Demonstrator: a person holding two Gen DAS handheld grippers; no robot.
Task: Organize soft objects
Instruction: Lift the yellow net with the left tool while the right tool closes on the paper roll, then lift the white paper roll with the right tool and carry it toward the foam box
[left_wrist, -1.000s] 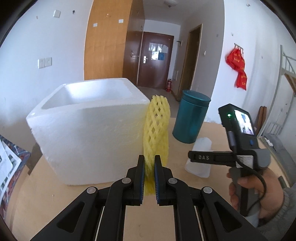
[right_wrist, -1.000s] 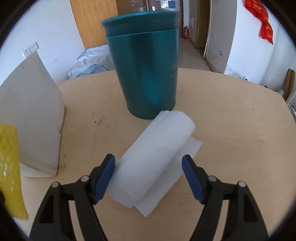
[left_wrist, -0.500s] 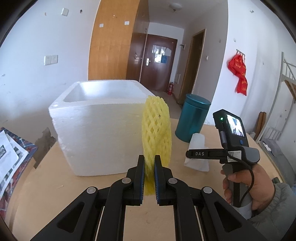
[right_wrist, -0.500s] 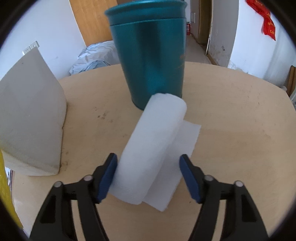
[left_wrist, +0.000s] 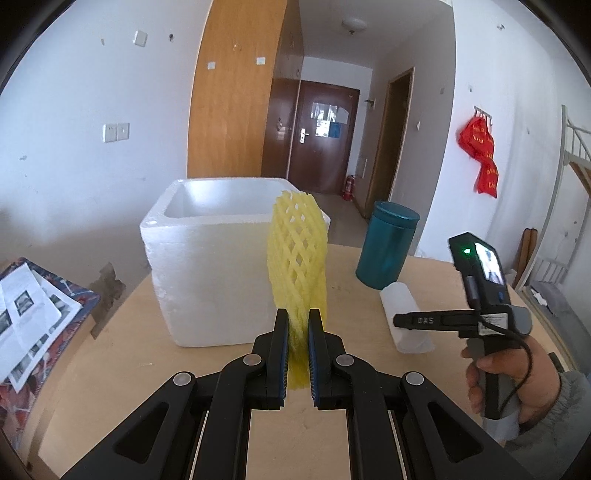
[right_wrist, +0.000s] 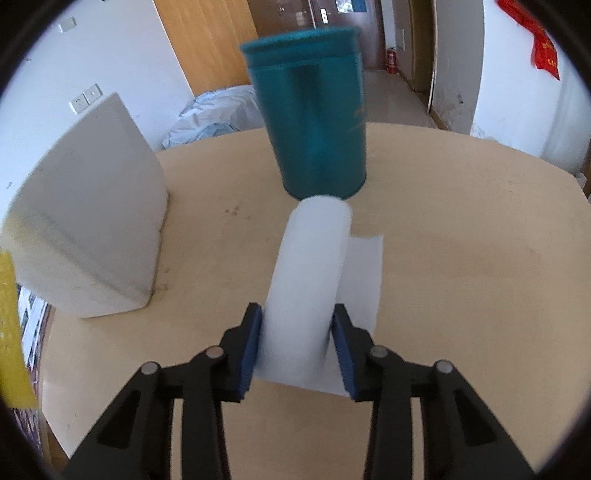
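My left gripper (left_wrist: 297, 321) is shut on a yellow foam net sleeve (left_wrist: 297, 258) and holds it upright above the table, in front of the white foam box (left_wrist: 218, 266). My right gripper (right_wrist: 297, 325) is shut on a white foam roll (right_wrist: 310, 273) that lies on the table, its loose sheet end spread to the right. The roll also shows in the left wrist view (left_wrist: 404, 314), with the right gripper (left_wrist: 402, 320) over it. The yellow sleeve shows at the left edge of the right wrist view (right_wrist: 11, 332).
A teal tin canister (right_wrist: 314, 125) stands just behind the roll, also in the left wrist view (left_wrist: 388, 247). The foam box (right_wrist: 92, 236) is open at the top. Papers (left_wrist: 33, 317) lie on a patterned surface left of the wooden table (right_wrist: 461, 258).
My right gripper's jaws have closed from wide open onto the white foam roll. My left gripper has lifted and drawn back with the yellow sleeve, showing more of the box opening.
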